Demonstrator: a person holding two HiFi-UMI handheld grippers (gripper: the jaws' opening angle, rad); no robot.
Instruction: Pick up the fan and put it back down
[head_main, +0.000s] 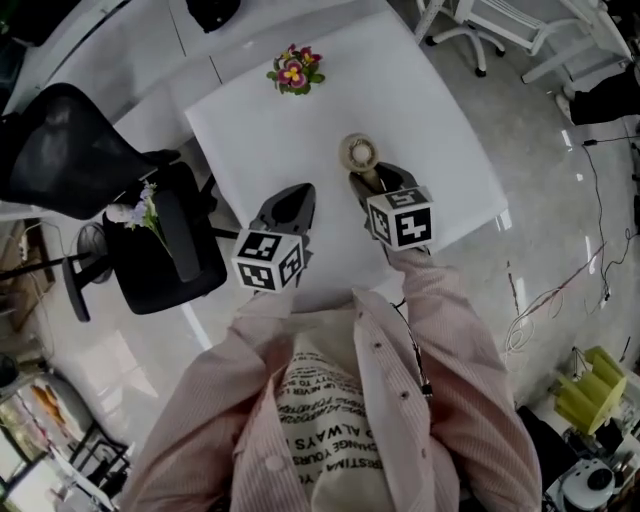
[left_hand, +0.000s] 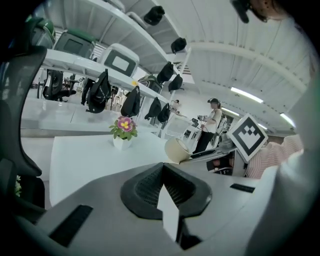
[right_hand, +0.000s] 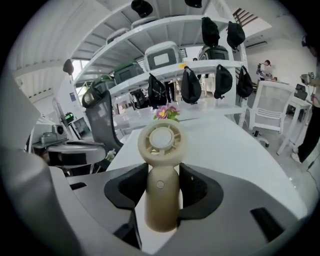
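Edges first: the bench (head_main: 440, 120) is a white slab set at an angle to you. Its near edge runs under your forearms, and its right corner is near your right tool (head_main: 367, 182). Past that edge you've got glossy grey floor (head_main: 560, 200), wide open, w/ loose cables (head_main: 545, 305) trailing further right and a white chair (head_main: 490, 25) up by the far corner. Left side is tighter: a black office chair (head_main: 75, 155) sits just beside the bench's left edge, on the side of your left tool (head_main: 297, 195).

Your right tool is clamped on the fan (head_main: 358, 153). Its jaws press the cream handle from both sides, and the round head sticks out past the tips toward the bench's middle. Fan is over the bench, approx. centre-right; the handle's end shows free btwn the jaws w/ white top behind it. Your left tool is closed on nothing, tips together, over the near-left part of the bench, apart from the fan.

Bench top is plain white. A small flower pot (head_main: 294, 70) w/ pink & yellow blooms stands near the far edge, well apart from both tools. Room beyond: long white shelves (right_hand: 200, 65) w/ black bags (right_hand: 191, 85) hanging along them, and a person (left_hand: 212, 122) standing far off.
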